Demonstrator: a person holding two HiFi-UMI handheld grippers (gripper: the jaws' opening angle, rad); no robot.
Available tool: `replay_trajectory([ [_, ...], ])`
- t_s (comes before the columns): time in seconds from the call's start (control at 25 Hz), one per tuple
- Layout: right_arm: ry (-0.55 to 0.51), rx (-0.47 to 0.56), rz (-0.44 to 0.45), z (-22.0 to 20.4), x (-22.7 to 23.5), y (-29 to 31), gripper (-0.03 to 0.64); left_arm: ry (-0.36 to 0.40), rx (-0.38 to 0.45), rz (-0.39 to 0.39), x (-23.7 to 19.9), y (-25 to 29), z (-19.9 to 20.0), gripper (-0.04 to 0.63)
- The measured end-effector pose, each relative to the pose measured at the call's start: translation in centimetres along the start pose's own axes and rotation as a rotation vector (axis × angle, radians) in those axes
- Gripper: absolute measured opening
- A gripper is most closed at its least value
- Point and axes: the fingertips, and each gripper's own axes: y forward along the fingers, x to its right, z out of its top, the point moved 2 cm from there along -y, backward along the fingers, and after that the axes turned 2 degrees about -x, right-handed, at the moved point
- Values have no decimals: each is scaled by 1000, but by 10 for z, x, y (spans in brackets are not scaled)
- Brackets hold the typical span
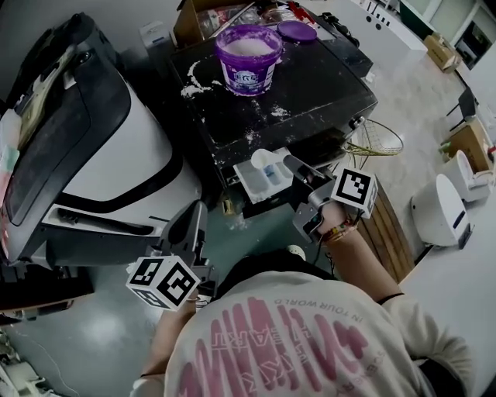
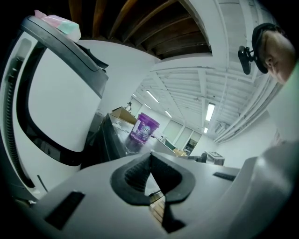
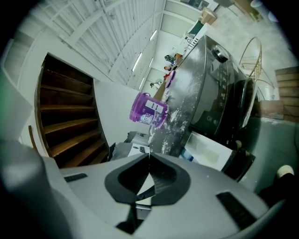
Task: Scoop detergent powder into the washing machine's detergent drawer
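A purple detergent tub (image 1: 248, 56) stands open on the black washing machine's top (image 1: 310, 85), amid spilled white powder; its purple lid (image 1: 297, 31) lies behind it. The white detergent drawer (image 1: 249, 184) is pulled out at the machine's front, with a small white cup (image 1: 263, 160) in its rear part. My right gripper (image 1: 288, 160) is shut and empty, its tips at the drawer's right edge. My left gripper (image 1: 198, 208) hangs lower left of the drawer, shut on nothing. The tub (image 2: 144, 128) shows far ahead of the left gripper (image 2: 150, 155). Past the right gripper (image 3: 149, 156) I see the tub (image 3: 149, 111) and drawer (image 3: 208, 150).
A large white-and-black machine (image 1: 101, 147) fills the left side. A wire basket (image 1: 373, 143) and a wooden bench (image 1: 391, 233) stand to the right of the washer. A cardboard box (image 1: 198, 19) sits behind it. A white appliance (image 1: 440, 209) is at the far right.
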Motion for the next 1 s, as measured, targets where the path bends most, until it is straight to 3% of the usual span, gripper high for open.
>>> replay_trajectory([
  [0.24, -39, -104, -9, 1, 13, 2, 0, -26, 31, 59, 5, 11, -7, 3],
  [0.48, -90, -270, -24, -1, 21, 9, 0, -80, 63, 151, 22, 16, -22, 3],
  [1.0, -432, -564, 15, -19, 20, 32, 0, -97, 148, 344, 39, -8, -30, 3],
])
